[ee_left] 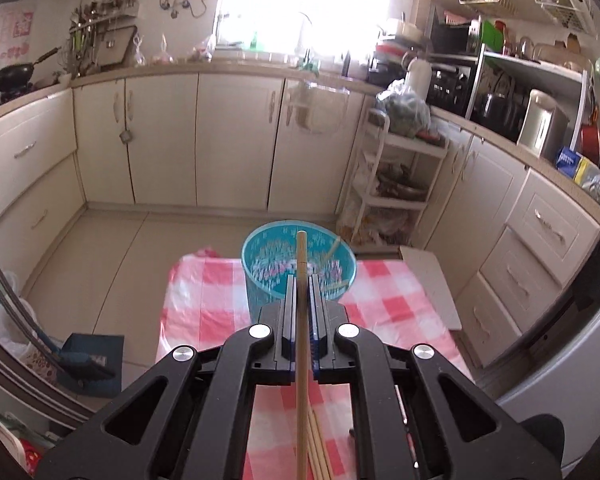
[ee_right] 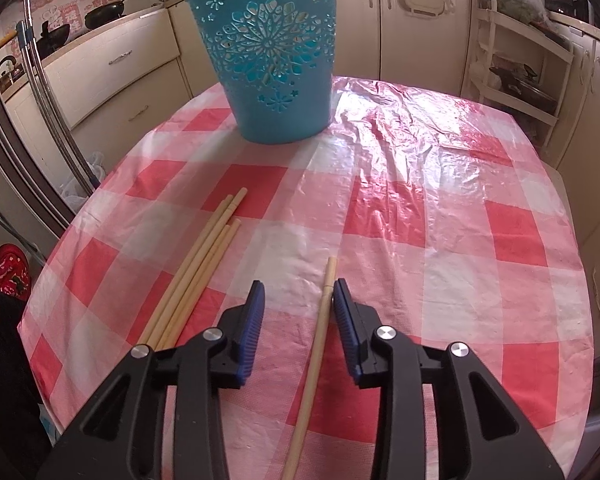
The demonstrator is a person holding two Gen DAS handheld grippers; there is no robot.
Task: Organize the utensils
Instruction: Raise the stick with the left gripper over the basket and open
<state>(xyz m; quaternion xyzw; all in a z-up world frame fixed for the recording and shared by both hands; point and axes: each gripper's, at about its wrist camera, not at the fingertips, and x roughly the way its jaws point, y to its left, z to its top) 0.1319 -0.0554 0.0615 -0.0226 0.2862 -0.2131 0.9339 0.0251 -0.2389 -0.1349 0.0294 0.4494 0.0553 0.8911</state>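
Left wrist view: looks from high above the table [ee_left: 380, 300], tilted gently down and out across the kitchen — the blue basket [ee_left: 260, 276] sits just past its fingers, its open mouth in sight, cabinets [ee_left: 236, 136] well beyond at 12 o'clock.
Right wrist view: close over the tablecloth [ee_right: 420, 220], pitched steeply down — basket at 11 o'clock, seen from the side.
Shared: basket, checked cloth, the loose chopsticks [ee_right: 196, 276] at 9 o'clock of the right view, and the far cabinets.
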